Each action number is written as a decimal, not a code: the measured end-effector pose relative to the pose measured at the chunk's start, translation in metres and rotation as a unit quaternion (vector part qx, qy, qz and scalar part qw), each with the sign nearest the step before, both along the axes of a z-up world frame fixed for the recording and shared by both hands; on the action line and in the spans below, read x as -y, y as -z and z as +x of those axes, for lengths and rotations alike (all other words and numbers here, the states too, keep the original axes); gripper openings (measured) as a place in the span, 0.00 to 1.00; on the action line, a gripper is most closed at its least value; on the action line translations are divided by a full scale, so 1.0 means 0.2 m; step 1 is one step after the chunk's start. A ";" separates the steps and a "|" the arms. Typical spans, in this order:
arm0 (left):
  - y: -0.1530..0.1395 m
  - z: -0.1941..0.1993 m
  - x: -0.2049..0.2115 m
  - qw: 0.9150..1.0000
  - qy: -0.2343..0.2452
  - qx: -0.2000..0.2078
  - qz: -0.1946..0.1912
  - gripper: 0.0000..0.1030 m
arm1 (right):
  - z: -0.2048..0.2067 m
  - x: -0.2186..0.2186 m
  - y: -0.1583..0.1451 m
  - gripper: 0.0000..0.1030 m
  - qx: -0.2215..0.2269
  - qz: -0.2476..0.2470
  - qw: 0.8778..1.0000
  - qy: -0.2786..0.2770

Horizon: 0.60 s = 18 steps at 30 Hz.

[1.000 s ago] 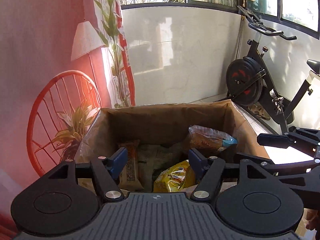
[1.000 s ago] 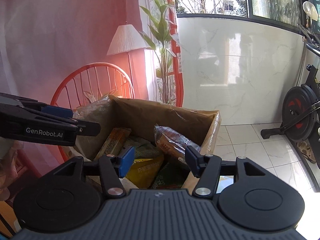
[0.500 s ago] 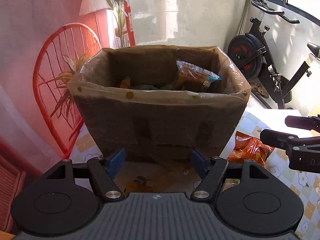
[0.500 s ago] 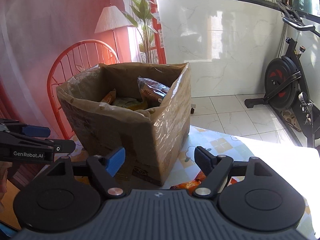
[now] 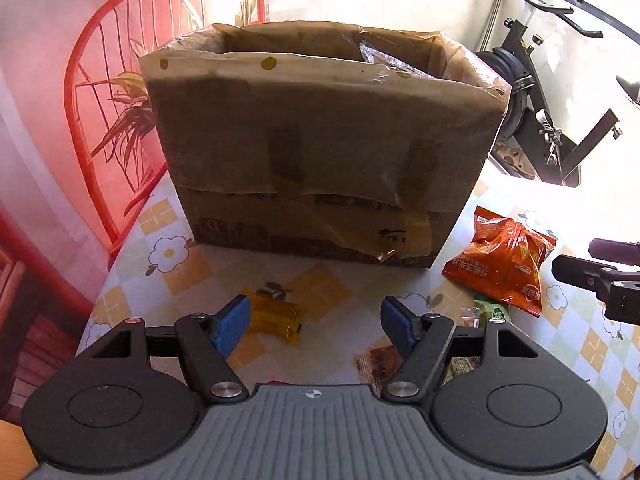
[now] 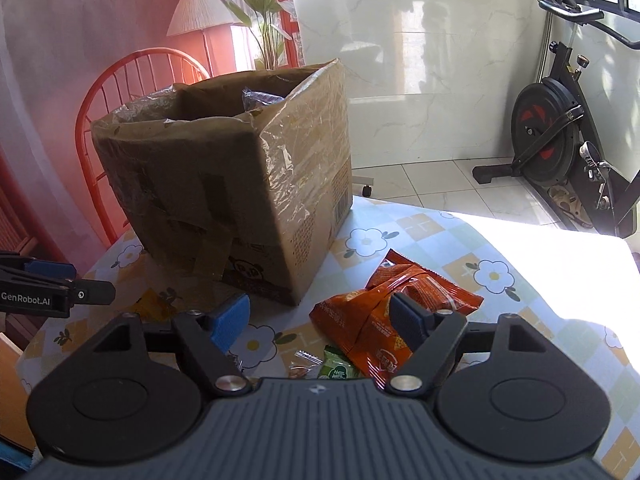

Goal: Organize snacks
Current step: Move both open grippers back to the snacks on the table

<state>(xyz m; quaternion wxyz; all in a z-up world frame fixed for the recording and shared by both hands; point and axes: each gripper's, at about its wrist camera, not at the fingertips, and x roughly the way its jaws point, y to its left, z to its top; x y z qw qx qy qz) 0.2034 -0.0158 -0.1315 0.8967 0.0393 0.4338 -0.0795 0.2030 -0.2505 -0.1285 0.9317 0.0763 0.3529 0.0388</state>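
A taped brown cardboard box (image 5: 320, 160) stands on the flowered tablecloth (image 5: 172, 248), with snack bags showing inside. My left gripper (image 5: 316, 320) is open, low over the table before the box. An amber packet (image 5: 276, 316) lies just beyond its left pad, untouched. An orange snack bag (image 5: 500, 260) lies right of the box. My right gripper (image 6: 320, 316) is open above that orange bag (image 6: 384, 320), and the bag's edge passes behind its right finger. A green packet (image 6: 338, 368) and a small clear packet (image 6: 304, 362) lie under it. Each gripper shows at the edge of the other's view.
A red wire chair (image 5: 116, 100) stands behind the table's left side. An exercise bike (image 6: 560, 144) stands on the tiled floor at the right. A small brown packet (image 5: 380, 364) lies near my left gripper's right finger. A floor lamp (image 6: 200, 12) and a plant stand by the curtain.
Both grippers pulled back from over the box's opening and sank toward the table in front of it. The right gripper's jaws widened. Loose snacks on the cloth came into view.
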 end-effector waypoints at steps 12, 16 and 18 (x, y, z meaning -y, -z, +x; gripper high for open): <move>0.33 -0.08 -0.15 0.999 0.004 -0.036 0.006 0.66 | -0.07 -0.04 0.30 0.71 -0.036 0.023 0.999 -0.007; 0.43 -0.14 -0.13 0.999 0.030 -0.041 0.016 0.68 | -0.08 -0.03 0.34 0.71 -0.042 0.036 0.998 -0.001; 0.48 -0.15 -0.12 0.998 0.038 -0.047 0.020 0.68 | -0.08 -0.03 0.35 0.71 -0.046 0.038 0.998 0.000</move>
